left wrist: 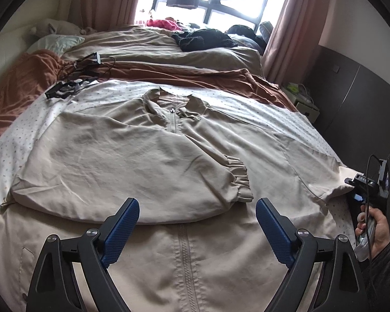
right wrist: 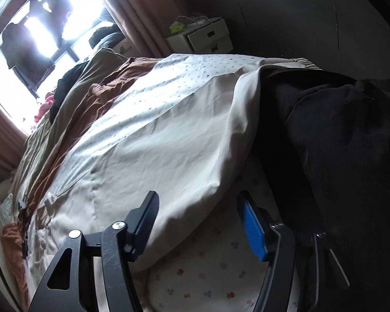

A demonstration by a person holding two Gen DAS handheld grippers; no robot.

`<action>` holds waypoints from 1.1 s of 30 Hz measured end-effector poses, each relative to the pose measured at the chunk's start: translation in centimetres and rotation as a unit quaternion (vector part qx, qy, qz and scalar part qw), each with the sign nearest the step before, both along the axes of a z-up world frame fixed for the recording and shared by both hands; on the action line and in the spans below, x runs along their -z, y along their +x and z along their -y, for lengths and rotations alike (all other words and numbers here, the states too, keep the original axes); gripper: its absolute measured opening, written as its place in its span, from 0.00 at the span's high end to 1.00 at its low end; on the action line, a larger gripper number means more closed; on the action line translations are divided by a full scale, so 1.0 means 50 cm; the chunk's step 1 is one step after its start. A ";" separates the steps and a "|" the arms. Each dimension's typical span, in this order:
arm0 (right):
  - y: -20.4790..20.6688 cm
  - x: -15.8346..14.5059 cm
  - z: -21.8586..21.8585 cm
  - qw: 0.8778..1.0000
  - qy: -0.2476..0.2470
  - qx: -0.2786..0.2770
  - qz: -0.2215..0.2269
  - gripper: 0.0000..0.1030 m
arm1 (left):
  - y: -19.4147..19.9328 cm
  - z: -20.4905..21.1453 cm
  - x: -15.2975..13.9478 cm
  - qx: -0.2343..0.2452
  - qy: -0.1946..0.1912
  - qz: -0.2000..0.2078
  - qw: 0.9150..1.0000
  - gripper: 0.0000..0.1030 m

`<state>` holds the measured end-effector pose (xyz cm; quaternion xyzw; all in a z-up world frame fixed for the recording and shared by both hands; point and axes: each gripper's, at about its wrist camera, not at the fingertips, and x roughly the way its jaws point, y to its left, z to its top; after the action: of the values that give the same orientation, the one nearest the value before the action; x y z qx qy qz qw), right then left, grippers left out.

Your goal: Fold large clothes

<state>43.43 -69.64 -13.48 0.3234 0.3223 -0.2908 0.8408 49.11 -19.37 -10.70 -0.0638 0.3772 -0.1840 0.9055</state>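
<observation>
The beige zip-front jacket (left wrist: 111, 156) is lying on the dotted white bedsheet (left wrist: 247, 98), one sleeve folded across; the left gripper (left wrist: 197, 223) is hovering spread, the right gripper (right wrist: 197, 223) spread, seemingly around the other sleeve's edge.

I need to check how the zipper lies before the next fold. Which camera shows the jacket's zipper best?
The left wrist view: the zipper runs down the jacket, partly covered by the folded sleeve. The right wrist view shows only the jacket's side, no zipper.
</observation>
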 end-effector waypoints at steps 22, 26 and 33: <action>0.086 -0.239 -0.303 0.972 -0.131 -0.190 0.050 0.91 | 0.010 -0.167 -0.058 -0.062 -0.086 0.000 0.994 0.11; 0.102 -0.215 -0.384 0.966 -0.129 -0.224 0.025 0.90 | 0.010 -0.188 -0.063 -0.065 -0.102 -0.005 0.993 0.11; 0.087 -0.133 -0.461 0.959 -0.074 -0.272 -0.012 0.35 | 0.012 -0.214 -0.060 -0.066 -0.125 -0.019 0.990 0.11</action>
<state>47.77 -46.59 -6.84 0.1566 0.3860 -0.0782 0.9057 49.72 -8.69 -7.68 -0.2047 0.3630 -0.1684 0.8933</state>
